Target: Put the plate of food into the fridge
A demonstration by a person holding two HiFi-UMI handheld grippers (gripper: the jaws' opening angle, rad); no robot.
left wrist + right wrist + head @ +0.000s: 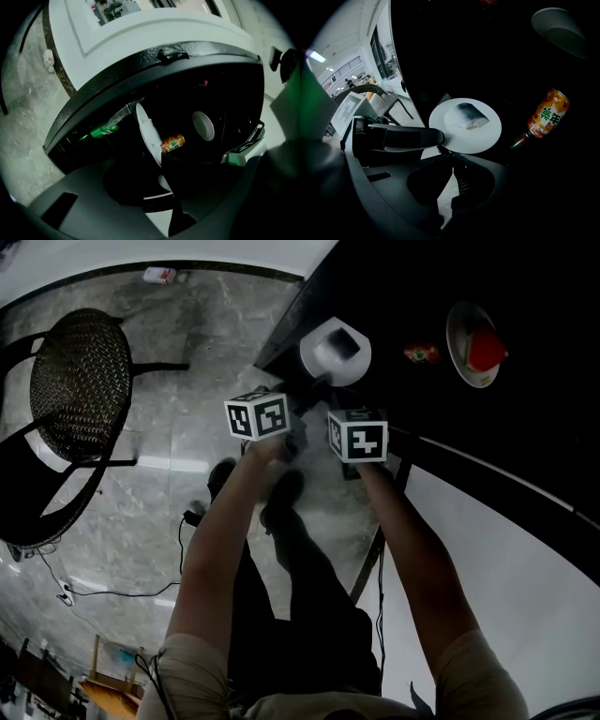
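The white plate [480,133] carries a piece of fish [468,116] and sits level in the dark fridge interior [525,427]. My right gripper [451,152] is shut on the plate's near rim. In the left gripper view the plate [146,133] shows edge-on, its rim lying between the jaws of my left gripper [161,180]; those jaws stand a little apart around the rim. The head view has the plate [323,357] just beyond both grippers, the left gripper [298,401] beside the right gripper [330,390].
Inside the fridge are an orange can [548,114], a white bowl [459,334] with something red in it, and a green bottle [101,130]. The white fridge door [506,549] stands open at the right. A wicker chair [80,381] and cables [112,592] are on the marble floor.
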